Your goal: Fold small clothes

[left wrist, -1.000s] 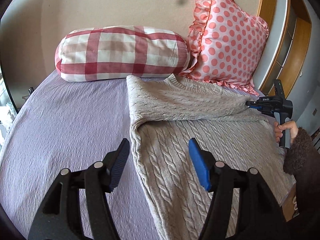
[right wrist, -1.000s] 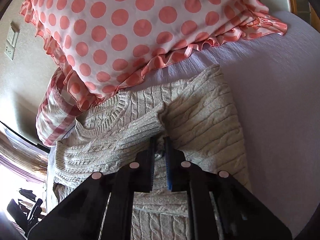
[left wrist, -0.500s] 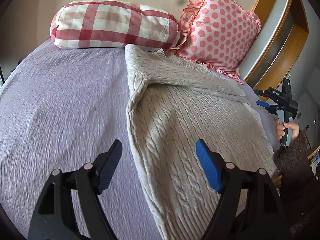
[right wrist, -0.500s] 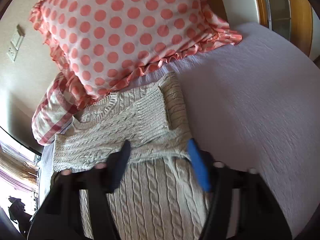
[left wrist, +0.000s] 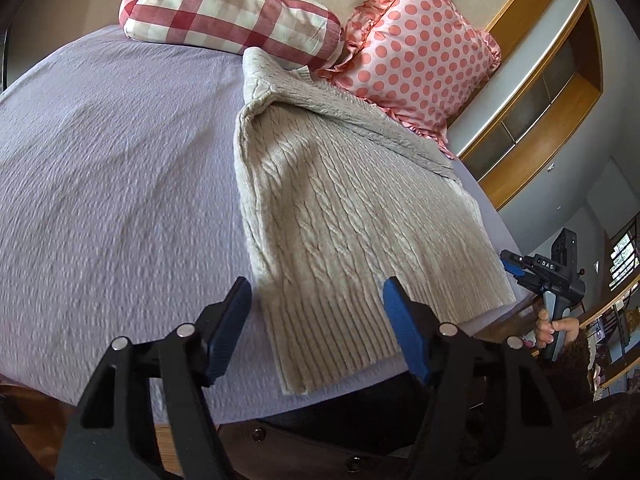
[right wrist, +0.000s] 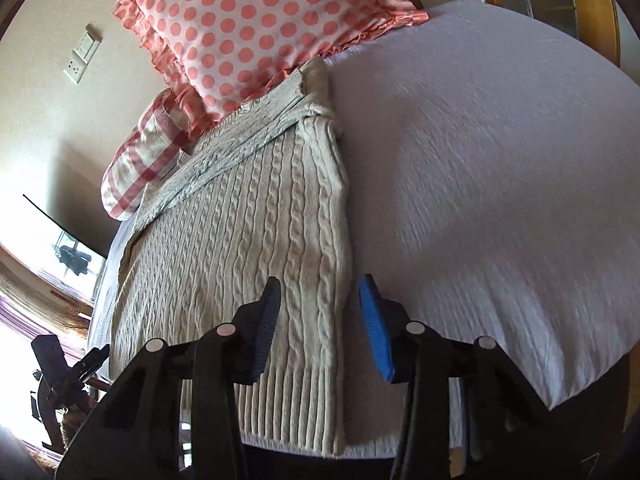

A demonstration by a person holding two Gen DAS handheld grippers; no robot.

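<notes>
A cream cable-knit sweater lies flat on the lilac bedspread, sleeves folded across its upper part, ribbed hem towards me. It also shows in the right wrist view. My left gripper is open and empty, held above the hem's left corner. My right gripper is open and empty, held above the hem's right edge. The right gripper also shows in the left wrist view, off the sweater's right side, in a hand.
A red checked bolster and a pink polka-dot cushion lie at the head of the bed. Wooden shelving stands to the right. The bed's front edge is just below my grippers. The bedspread shows wide in the right wrist view.
My right gripper let go of the folded sleeve and opened. Both grippers have drawn back from the sweater's top to its hem end.
</notes>
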